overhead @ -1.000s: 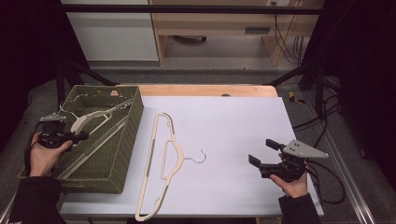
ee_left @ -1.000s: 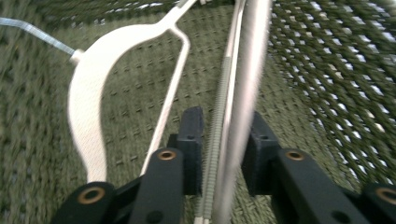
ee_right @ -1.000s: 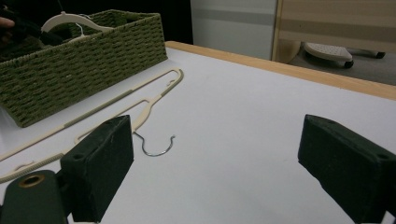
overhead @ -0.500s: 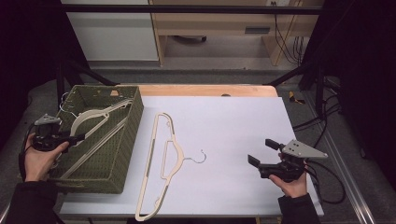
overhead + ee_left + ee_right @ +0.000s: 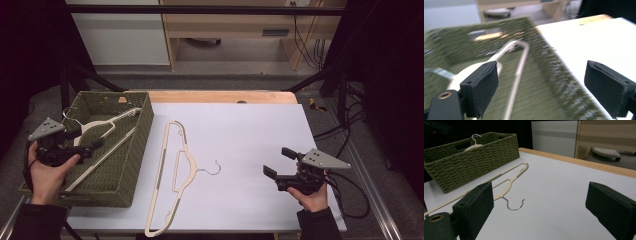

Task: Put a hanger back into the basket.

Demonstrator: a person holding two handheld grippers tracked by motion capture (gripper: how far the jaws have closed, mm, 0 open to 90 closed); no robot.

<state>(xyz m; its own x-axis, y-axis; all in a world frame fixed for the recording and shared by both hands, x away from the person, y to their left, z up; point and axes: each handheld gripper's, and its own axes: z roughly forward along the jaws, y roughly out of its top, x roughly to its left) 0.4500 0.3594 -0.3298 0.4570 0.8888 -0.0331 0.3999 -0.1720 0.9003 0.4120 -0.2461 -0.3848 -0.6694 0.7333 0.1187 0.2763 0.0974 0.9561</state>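
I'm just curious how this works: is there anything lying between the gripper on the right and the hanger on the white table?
Nothing visible does. The right gripper hangs open over bare white table, and the hanger on the table lies apart from it, its metal hook pointing towards the gripper. The green basket stands beyond the hanger, not between them.

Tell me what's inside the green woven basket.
One cream hanger lies inside the basket, tilted, its metal hook toward the far-left corner. The left gripper covers part of the hanger; the near wall hides the floor behind it.
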